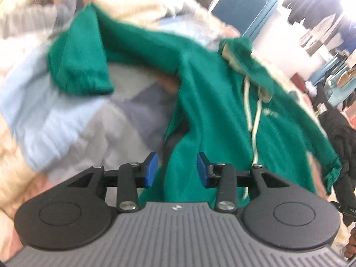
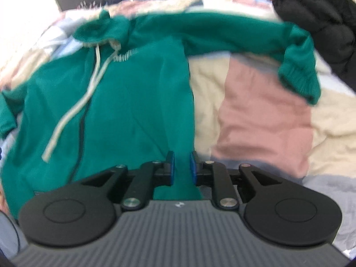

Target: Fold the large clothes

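We see the green hoodie (image 2: 133, 102) spread on the patchwork quilt (image 2: 262, 115); left gripper (image 1: 177, 170) fingers parted, right gripper (image 2: 181, 168) fingers slightly apart, both above its hem, gripping nothing.

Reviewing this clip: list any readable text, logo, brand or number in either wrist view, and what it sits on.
Pale chest print on the green hoodie: too blurred to read.
White woven tag at the hoodie's neck: blurred, nothing legible.
Letters on a black object at the left view's right edge: cut off, unreadable.
Small round emblem on each gripper body: a symbol, no words.
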### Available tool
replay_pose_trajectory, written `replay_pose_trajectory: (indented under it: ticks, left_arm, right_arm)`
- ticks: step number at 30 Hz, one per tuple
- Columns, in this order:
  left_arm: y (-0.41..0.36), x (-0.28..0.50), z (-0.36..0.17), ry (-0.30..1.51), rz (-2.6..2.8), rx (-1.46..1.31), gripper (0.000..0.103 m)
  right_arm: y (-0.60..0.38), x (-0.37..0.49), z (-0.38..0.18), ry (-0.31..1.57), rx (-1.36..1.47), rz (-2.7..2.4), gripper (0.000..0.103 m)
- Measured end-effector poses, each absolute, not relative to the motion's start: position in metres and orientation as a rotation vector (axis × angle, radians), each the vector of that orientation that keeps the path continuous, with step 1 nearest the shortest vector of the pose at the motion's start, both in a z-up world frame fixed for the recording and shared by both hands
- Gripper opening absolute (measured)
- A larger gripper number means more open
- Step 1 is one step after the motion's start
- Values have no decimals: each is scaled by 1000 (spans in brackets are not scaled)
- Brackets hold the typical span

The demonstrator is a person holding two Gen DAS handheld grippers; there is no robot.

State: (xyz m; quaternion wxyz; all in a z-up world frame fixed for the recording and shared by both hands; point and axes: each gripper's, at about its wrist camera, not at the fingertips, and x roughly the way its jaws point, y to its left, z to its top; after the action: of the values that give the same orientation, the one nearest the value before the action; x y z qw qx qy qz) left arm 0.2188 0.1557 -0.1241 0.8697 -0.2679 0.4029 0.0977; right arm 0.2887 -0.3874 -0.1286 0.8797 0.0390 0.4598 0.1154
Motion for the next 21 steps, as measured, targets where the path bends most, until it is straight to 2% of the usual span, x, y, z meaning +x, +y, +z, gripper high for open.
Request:
replay_pose_trajectory:
  ticks: [5,11,16,21]
  left_arm:
    - [144,242,-91,801,184,-605,44]
    - [104,273,-72,719,95,-554,44]
    - [71,293,-126,772,54,-512,44]
    - [65,301,-188,859,77,-439,44]
  right_arm:
    - [-366,287,-85,849,128,302,19]
    - [-316,284,-61,735,135,376,19]
    - [-275,277,-82,673,139,400,19]
    - [-255,280,-129,711,170,446,19]
